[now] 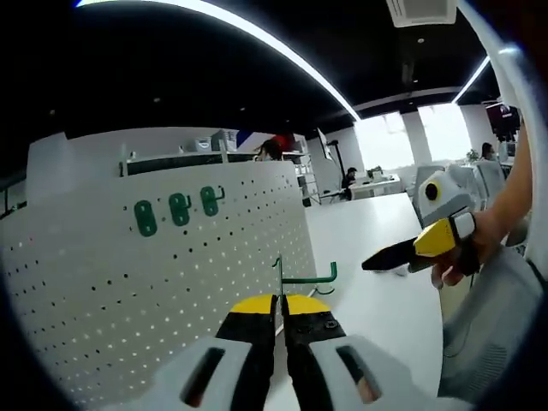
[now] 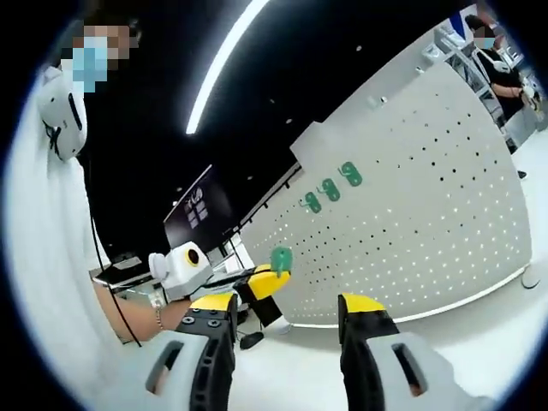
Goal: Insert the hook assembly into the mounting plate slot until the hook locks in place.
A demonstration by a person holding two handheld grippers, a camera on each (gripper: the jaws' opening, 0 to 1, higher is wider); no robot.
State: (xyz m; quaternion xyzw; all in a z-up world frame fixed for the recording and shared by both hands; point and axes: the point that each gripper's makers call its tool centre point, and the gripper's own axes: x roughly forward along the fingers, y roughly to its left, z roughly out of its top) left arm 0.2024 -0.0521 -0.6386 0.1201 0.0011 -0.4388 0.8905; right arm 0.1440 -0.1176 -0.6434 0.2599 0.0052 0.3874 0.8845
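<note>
Hook assembly (image 1: 304, 278) is a thin green metal wire hook, pinched in the left tongs (image 1: 280, 301), whose yellow-tipped jaws are closed right down on it. Its short stem stands up from the jaw tips, and the long arm runs off to the right in the left gripper view, ending in a small upturned tip. It hangs just in front of the pegboard (image 1: 103, 282), above the white bench (image 1: 377, 300).

That pegboard is a white sheet full of small round holes, with three green oval mounting plates (image 1: 178, 210) in a row on it.

In the right gripper view the left tongs come in from the left with a green plate end (image 2: 281, 258) showing at the tips. The right tongs (image 2: 287, 312) are spread wide apart, holding nothing.
</note>
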